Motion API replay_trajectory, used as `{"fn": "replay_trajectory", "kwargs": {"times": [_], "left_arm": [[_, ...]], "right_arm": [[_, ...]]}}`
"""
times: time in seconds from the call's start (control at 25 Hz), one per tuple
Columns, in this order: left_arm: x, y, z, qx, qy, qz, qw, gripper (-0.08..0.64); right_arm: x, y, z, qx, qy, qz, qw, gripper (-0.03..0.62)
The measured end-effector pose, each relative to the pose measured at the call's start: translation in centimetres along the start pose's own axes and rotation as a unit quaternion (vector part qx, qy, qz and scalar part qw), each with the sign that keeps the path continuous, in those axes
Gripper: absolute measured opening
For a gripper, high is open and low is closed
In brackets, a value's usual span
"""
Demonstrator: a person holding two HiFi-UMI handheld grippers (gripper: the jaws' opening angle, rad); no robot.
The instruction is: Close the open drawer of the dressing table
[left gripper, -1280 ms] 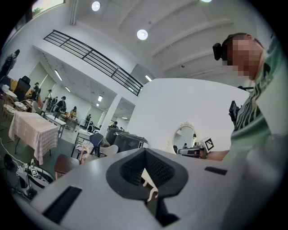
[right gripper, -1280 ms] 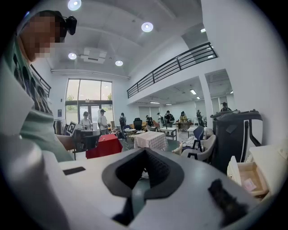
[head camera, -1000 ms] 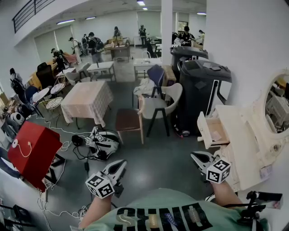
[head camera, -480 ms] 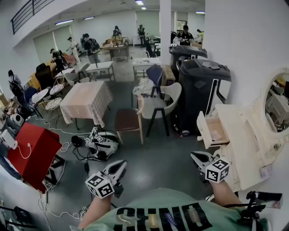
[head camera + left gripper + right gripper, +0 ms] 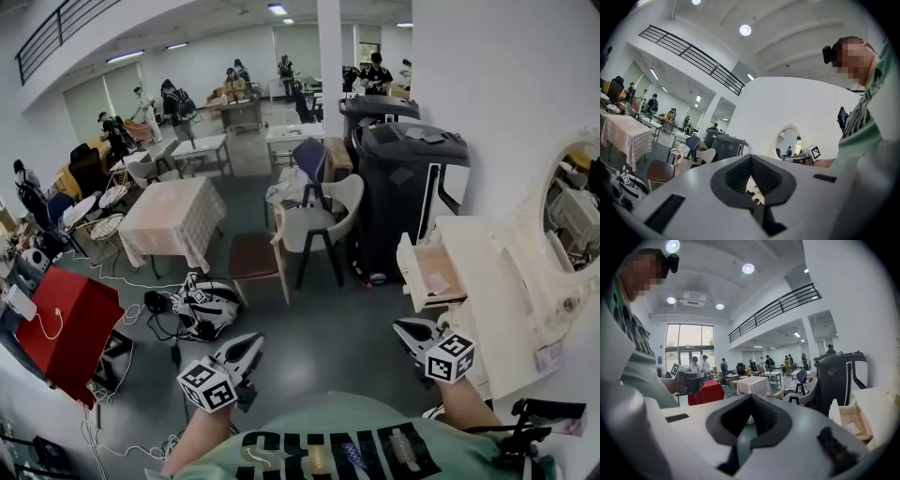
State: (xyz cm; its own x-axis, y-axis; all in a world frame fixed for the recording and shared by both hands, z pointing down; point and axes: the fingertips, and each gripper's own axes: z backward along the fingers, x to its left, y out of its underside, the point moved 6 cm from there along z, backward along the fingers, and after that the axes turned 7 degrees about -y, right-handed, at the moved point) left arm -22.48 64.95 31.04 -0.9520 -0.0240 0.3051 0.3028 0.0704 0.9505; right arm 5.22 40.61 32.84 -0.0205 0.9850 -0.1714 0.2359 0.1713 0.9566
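Note:
The cream dressing table [image 5: 487,281] stands against the right wall under an oval mirror [image 5: 572,211]. Its drawer [image 5: 427,272] is pulled out to the left, with a few small items inside. My right gripper [image 5: 412,333] is shut and empty. It hovers just short of the drawer front and below it in the head view. In the right gripper view the drawer [image 5: 851,420] lies to the right of the shut right gripper [image 5: 751,399]. My left gripper [image 5: 246,349] is shut and empty over the floor, far left of the table. The left gripper view shows the left gripper [image 5: 751,161] and the mirror [image 5: 787,143].
Two black bins [image 5: 412,187] stand just beyond the drawer. A white chair [image 5: 323,220] and a brown stool [image 5: 251,258] sit left of them. A cloth-covered table [image 5: 173,216], a red box [image 5: 61,328] and gear with cables [image 5: 206,305] lie on the left. People stand at the back.
The head view has shifted: the dressing table and its open drawer sit a little further left and closer to my right gripper. Both grippers stay shut and empty.

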Motion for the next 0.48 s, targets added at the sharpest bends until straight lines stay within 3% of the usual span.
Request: {"fn": "replay_trajectory", "kwargs": {"times": [0.48], "left_arm": [[-8.6, 2.4, -8.3, 0.006, -0.001, 0.006, 1.0000, 0.006]], "right_arm": [[-7.5, 1.7, 8.1, 0.005, -0.016, 0.003, 1.000, 0.012]]}}
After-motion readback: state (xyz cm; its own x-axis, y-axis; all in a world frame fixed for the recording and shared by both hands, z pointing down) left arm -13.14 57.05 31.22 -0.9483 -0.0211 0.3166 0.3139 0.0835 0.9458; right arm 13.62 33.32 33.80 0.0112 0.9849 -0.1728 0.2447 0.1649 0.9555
